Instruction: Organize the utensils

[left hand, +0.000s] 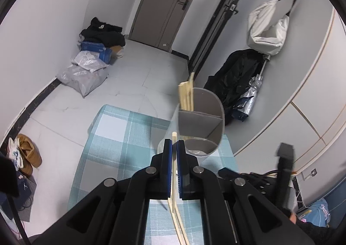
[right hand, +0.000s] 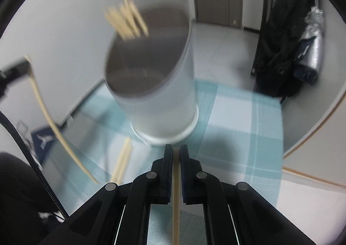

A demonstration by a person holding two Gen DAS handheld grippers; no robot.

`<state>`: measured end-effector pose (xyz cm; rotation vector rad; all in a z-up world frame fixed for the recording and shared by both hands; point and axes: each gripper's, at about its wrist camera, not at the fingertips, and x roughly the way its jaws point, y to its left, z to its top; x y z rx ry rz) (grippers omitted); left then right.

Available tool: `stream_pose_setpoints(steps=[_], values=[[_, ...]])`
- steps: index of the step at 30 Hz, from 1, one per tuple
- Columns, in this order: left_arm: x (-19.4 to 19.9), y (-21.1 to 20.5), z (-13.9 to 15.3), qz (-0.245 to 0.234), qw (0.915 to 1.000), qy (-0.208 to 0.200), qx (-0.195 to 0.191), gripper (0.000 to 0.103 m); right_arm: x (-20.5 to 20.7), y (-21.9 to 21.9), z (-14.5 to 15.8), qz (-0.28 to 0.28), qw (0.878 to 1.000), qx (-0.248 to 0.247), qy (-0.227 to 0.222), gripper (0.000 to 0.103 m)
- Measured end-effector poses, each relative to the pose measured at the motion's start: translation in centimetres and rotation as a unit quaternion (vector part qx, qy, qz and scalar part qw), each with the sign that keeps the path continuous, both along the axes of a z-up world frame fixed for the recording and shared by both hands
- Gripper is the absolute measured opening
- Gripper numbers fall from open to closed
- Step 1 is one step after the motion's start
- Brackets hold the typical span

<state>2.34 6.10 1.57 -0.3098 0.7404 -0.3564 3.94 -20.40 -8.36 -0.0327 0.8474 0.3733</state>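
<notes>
Fingers of both grippers, left [left hand: 174, 143] and right [right hand: 176, 147], clamp pale wooden chopsticks [right hand: 175, 191] lengthwise; the divided grey cylindrical holder [right hand: 155, 85] stands ahead, nearer the right gripper.

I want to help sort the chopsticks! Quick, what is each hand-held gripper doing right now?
Left hand-held gripper: closed, holding chopsticks.
Right hand-held gripper: closed, holding a chopstick.

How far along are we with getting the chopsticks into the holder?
Done: a bundle of chopsticks already stands in the holder's back compartment. In hand: the left gripper is shut on chopsticks, and the right gripper is shut on one chopstick. Left: both loads need dropping in, plus the loose chopsticks on the checked cloth.
</notes>
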Motion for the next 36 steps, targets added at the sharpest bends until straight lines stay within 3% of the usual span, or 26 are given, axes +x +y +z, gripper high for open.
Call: stream_pose_setpoints(steps=[5, 12, 18, 28, 36], values=[[-1.2, -1.4, 2.3, -0.022, 0.9992, -0.023, 0.022, 0.001, -2.1, -1.2, 4.0, -0.01, 0.997, 0.06, -0.054, 0.006], [-1.7, -2.7, 4.9, -0.046, 0.9972, -0.038, 0.045, 0.001, -4.7, -1.7, 6.2, -0.021, 0.987, 0.118, -0.111, 0.006], [-0.8, -3.4, 7.0, -0.055, 0.9963, -0.047, 0.046, 0.001, -4.2, -2.7, 8.8, -0.029, 0.978, 0.149, -0.144, 0.006], [2.6, -3.7, 11.6, -0.064, 0.9948, -0.076, 0.02, 0.001, 0.7, -0.6, 17.4, 0.007, 0.957, 0.149, -0.248, 0.006], [6.7, -3.2, 12.9, -0.055, 0.9941, -0.093, -0.003, 0.001, 6.4, 0.9, 20.5, 0.029, 0.941, 0.154, -0.301, 0.006]])
